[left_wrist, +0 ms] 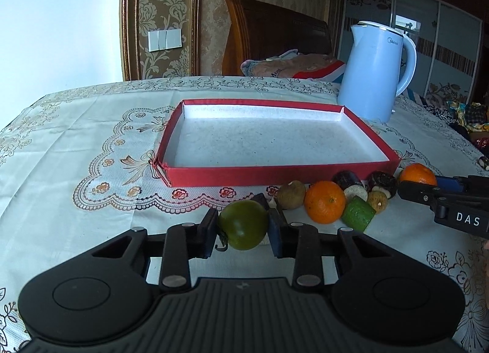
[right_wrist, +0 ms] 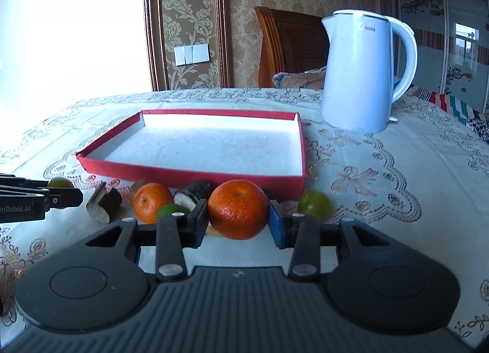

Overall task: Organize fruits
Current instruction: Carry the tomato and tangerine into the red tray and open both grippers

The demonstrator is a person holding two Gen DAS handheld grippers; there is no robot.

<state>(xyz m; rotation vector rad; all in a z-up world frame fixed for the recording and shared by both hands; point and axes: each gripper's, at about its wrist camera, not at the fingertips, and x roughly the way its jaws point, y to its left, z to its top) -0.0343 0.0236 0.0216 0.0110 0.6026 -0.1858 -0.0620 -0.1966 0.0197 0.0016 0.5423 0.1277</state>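
A shallow red box [left_wrist: 269,174] with a white inside lies on the tablecloth; it also shows in the right wrist view [right_wrist: 195,177]. A row of fruit lies in front of it. My left gripper [left_wrist: 243,229] is shut on a green tomato [left_wrist: 243,224], low over the cloth. My right gripper [right_wrist: 237,220] is shut on an orange [right_wrist: 238,209]; it enters the left wrist view [left_wrist: 418,191] at the right. Another orange [left_wrist: 324,201], a brown fruit [left_wrist: 291,194], a green cucumber piece [left_wrist: 358,213] and dark cut pieces [left_wrist: 348,181] lie between.
A light blue electric kettle [left_wrist: 374,71] stands behind the box at the right, also in the right wrist view [right_wrist: 363,74]. A green fruit [right_wrist: 314,204] lies right of my right gripper. A wooden headboard and bedding are beyond the table.
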